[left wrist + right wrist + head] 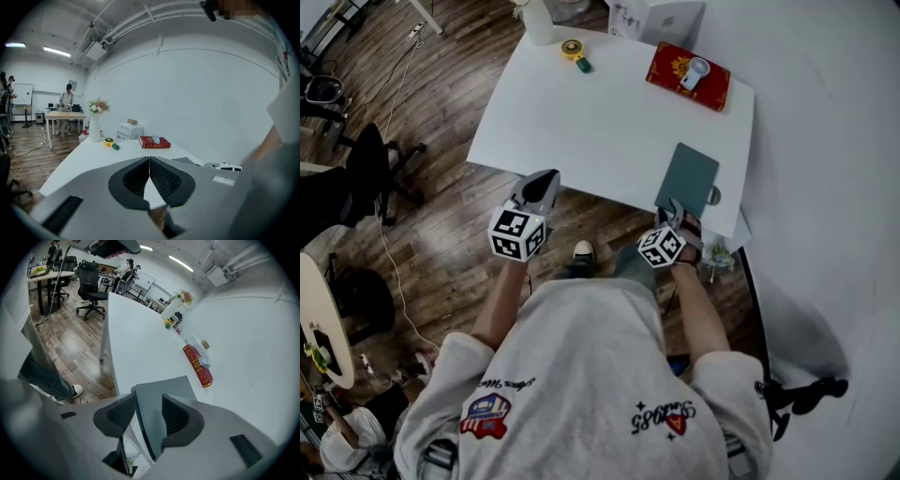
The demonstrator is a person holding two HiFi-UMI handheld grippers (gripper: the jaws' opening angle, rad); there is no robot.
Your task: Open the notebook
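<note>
The right gripper [147, 401] is standing partly open, straddling the near edge of the grey notebook [686, 178] with one pad over its cover and the other beside its dark edge, not visibly squeezing it, while the left gripper [149, 161] is hovering clenched and empty at the near edge of the white table [581, 122]. A white vase [94, 126] at the far end is holding flowers [98, 106]. The notebook is lying closed at the table's near right corner, its long axis running away from the person.
</note>
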